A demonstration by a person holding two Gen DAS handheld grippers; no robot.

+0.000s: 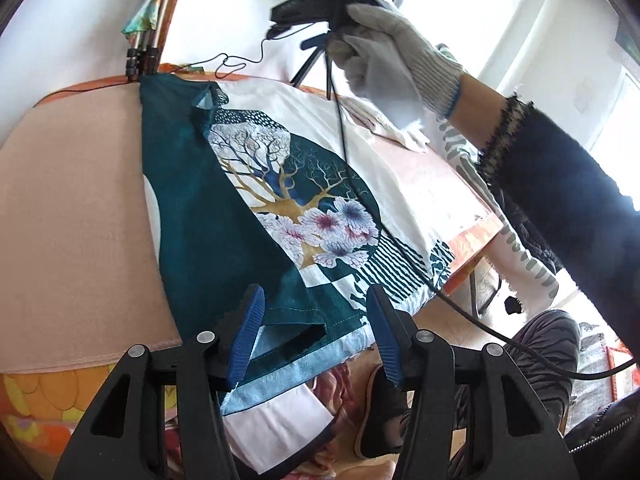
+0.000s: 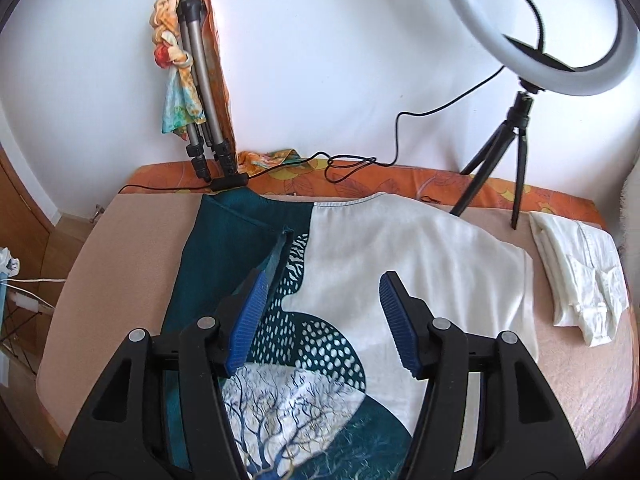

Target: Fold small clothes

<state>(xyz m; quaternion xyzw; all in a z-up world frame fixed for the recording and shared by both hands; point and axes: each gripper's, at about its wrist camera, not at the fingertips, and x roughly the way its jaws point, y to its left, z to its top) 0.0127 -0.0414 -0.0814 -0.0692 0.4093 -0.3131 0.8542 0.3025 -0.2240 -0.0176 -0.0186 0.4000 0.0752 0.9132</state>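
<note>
A white and teal top with a tree and flower print (image 1: pixel 280 200) lies flat on the pink cloth of the table (image 1: pixel 72 216). Its teal left side is folded over onto the print. My left gripper (image 1: pixel 316 336) is open and empty, just above the top's near hem, which hangs over the table edge. My right gripper (image 2: pixel 324 320) is open and empty, hovering over the top (image 2: pixel 400 264) near its collar end. In the left wrist view the right gripper (image 1: pixel 320 4) shows held high in a gloved hand over the far end.
A folded white garment (image 2: pixel 580 276) lies at the right of the table. A ring light on a small tripod (image 2: pixel 520 128) and a folded tripod with a scarf (image 2: pixel 196 92) stand at the back by the wall. A black cable (image 2: pixel 360 160) runs along the back edge.
</note>
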